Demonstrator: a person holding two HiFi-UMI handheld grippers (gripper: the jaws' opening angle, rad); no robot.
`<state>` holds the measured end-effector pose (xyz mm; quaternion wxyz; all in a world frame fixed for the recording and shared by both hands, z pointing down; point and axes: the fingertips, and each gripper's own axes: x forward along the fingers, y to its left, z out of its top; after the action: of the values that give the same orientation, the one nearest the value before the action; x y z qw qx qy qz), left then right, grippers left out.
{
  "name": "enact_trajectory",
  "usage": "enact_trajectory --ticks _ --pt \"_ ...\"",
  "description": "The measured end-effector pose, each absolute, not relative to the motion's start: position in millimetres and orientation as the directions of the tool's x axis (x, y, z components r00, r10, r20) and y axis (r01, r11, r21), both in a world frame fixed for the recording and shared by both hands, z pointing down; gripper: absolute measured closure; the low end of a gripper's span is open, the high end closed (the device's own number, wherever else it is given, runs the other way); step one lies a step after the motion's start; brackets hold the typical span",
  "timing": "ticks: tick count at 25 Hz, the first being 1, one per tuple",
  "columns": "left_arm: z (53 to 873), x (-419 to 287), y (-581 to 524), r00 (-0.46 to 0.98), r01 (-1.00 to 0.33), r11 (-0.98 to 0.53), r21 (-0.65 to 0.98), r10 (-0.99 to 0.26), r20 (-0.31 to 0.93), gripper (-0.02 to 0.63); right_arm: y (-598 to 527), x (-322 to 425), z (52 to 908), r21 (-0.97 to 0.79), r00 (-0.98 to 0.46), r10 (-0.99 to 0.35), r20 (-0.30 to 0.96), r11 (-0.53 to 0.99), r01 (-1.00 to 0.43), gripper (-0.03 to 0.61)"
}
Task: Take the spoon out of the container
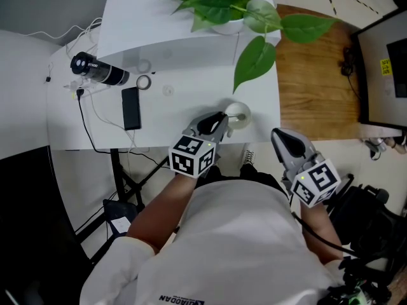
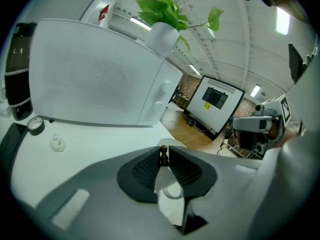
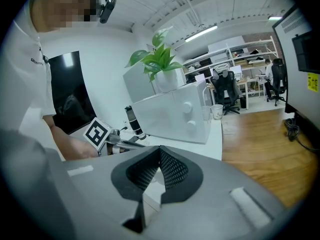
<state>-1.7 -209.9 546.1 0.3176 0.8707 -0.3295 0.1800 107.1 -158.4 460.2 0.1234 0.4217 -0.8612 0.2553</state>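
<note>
A white cup (image 1: pixel 239 113) stands near the front right corner of the white table (image 1: pixel 178 116). My left gripper (image 1: pixel 222 121) reaches over the cup's near side. In the left gripper view its jaws (image 2: pixel 163 159) are closed on the thin brown handle of the spoon (image 2: pixel 163 153), whose round knob sticks up between the pads. The cup (image 2: pixel 173 190) with its ring handle shows below through the gap. The spoon's bowl is hidden. My right gripper (image 1: pixel 280 136) hangs off the table's front right edge; its jaws (image 3: pixel 160 152) meet at the tips with nothing between them.
A white box-like appliance (image 1: pixel 184 37) with a potted plant (image 1: pixel 219 2) on top fills the table's back. A black phone (image 1: pixel 131 107), a tape roll (image 1: pixel 144 82), a black cylinder (image 1: pixel 95 70) and cables lie at the left. To the right are wooden floor (image 1: pixel 315 88) and a screen (image 1: pixel 385 68).
</note>
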Motion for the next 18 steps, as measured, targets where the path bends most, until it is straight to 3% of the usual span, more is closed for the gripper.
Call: enact_trajectory --ticks 18 --pt "520 2 -202 0.743 -0.656 -0.657 0.372 -0.477 0.469 0.558 -146 105 451 -0.320 -0.604 -0.681 0.414 0.513 -0.797 0.574"
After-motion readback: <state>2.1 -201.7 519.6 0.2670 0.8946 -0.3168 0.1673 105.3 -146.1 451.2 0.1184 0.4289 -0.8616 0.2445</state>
